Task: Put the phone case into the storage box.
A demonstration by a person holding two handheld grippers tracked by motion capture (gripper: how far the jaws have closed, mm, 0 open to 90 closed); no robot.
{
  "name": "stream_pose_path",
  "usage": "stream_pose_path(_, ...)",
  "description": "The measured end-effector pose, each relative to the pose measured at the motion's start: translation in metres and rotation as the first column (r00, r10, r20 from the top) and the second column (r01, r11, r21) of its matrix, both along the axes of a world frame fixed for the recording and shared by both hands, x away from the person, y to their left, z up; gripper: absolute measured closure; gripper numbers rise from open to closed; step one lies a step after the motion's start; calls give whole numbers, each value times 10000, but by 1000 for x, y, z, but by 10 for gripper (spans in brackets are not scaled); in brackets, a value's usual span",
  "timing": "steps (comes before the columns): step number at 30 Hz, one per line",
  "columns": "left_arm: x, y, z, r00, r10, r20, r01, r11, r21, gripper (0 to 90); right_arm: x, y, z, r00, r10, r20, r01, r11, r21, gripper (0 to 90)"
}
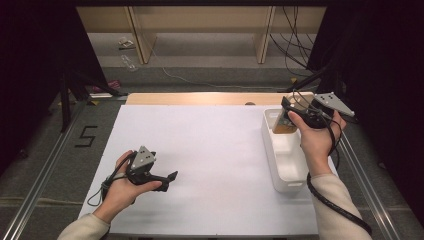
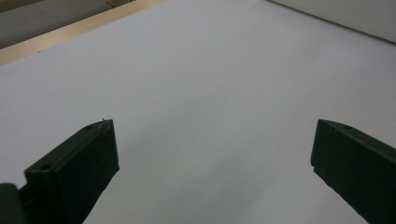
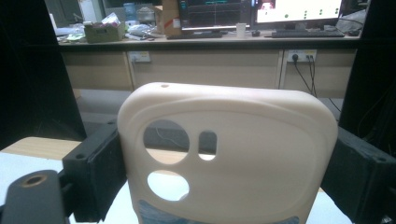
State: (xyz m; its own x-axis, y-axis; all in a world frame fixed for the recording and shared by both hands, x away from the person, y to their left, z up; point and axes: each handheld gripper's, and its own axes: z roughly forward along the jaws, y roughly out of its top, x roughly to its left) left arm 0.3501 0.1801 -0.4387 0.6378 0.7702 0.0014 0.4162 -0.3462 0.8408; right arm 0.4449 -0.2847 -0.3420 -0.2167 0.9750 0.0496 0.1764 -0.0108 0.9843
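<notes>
A cream phone case (image 3: 229,154) with round camera cut-outs stands upright between the two black jaws of my right gripper (image 3: 224,177), which is shut on its side edges. In the high view that gripper (image 1: 292,116) holds the case (image 1: 283,126) over the far end of a white bin (image 1: 270,150) at the table's right. My left gripper (image 1: 170,179) hovers low over the white table top (image 1: 215,150) at the near left. Its jaws are open with nothing between them, and in the left gripper view that gripper (image 2: 212,158) looks across bare white surface.
The long white bin runs along the table's right edge. A wooden strip (image 1: 200,98) borders the table's far side. Beyond it are the floor, cables (image 1: 295,45) and shelving legs. In the right gripper view a desk with monitors (image 3: 261,11) stands far behind.
</notes>
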Motion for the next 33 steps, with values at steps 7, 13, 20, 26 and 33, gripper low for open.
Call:
stream_pose_path(7,0,0,0,10000,11,-18,-11,10000,-29,3,5,0,0,10000,-24,-44,24,10000,-35,121)
stream_pose_path(13,0,0,0,10000,19,-19,-19,10000,-49,3,8,1,2,10000,-27,-35,27,10000,-61,121)
stream_pose_path(20,0,0,-1,10000,29,-20,-29,10000,-61,4,13,4,5,10000,-24,-42,24,9999,-111,121)
stream_pose_path(26,0,1,0,10000,18,-17,-18,10000,-56,3,16,5,4,9999,-31,-113,30,9999,-128,121)
stream_pose_path(33,1,2,-1,9999,-91,-46,91,10000,-11,3,20,5,5,9999,-15,-160,12,9999,-147,121)
